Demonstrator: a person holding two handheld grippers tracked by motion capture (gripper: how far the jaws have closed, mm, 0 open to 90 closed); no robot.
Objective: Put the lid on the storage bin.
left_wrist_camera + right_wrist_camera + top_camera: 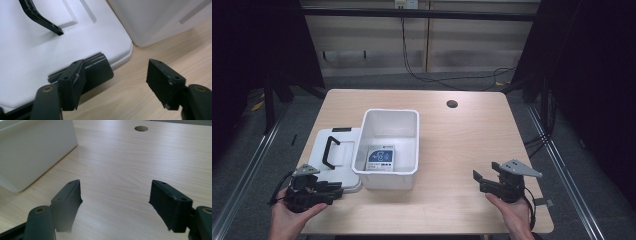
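Beside the smooth white rectangular bin [389,175], both grippers' [329,192] [479,181] matte black fingers [72,80] spread, empty.

High view: above the near edge, facing forward and down over the whole bench [462,135]. Gripper views: low, close, along the fingers; both catching the white bin [160,20].

No text can be read. The blue and white packet [381,157] inside the white bin [412,170] carries a printed label and a round sign, but both are too small to read.
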